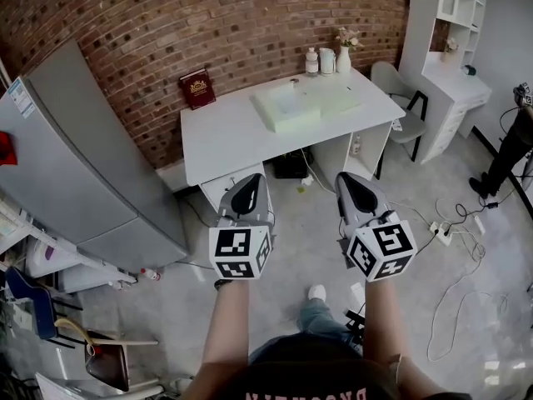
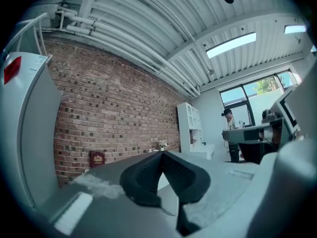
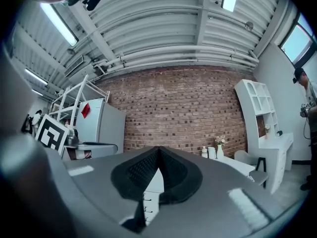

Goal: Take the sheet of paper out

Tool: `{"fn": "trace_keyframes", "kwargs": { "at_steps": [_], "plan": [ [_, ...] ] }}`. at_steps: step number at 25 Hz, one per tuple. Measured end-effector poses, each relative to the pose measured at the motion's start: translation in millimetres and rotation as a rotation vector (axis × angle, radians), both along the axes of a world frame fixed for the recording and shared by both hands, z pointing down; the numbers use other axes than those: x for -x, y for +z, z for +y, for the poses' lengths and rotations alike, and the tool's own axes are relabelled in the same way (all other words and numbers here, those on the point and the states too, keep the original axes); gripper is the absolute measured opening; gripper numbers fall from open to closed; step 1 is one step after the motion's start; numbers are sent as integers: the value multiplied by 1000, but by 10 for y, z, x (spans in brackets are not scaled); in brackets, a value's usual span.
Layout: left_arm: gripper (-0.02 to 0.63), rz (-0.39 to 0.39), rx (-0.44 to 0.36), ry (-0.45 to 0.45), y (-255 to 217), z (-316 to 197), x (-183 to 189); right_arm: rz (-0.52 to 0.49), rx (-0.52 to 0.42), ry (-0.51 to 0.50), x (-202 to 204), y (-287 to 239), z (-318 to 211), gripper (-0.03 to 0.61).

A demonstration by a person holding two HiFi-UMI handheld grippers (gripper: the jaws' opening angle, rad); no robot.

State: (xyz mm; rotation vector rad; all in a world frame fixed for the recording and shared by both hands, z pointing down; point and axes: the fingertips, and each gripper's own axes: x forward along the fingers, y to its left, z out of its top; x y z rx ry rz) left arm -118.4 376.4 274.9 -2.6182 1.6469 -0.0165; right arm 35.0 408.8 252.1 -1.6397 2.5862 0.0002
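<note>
Brick wall (image 1: 208, 23) fills the top of the head view, with a grey fridge (image 1: 75, 165) down the left. The white desk (image 1: 225, 136) sits upper centre, and on it lies a pale flat tray (image 1: 291, 107). The sheet of paper itself can't be picked out from here. Left tool (image 1: 249, 180) and right tool (image 1: 353, 180) hang side by side mid-frame over the floor (image 1: 291, 248), below the desk and well apart from that tray. Both have their jaws pressed together with nothing between them. A red book (image 1: 197, 87) stands against the wall, left of the tray.
</note>
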Motion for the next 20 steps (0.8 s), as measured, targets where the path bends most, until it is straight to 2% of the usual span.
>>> {"fn": "trace_keyframes", "kwargs": {
  "at_steps": [12,20],
  "plan": [
    [-3,5,34,-51,93,-1434,-531,63,23,-70,-445,91,-1495,2],
    [-3,17,48,-63,181,-2084,-700,72,29,-78,-640,161,-2185,2]
  ]
}}
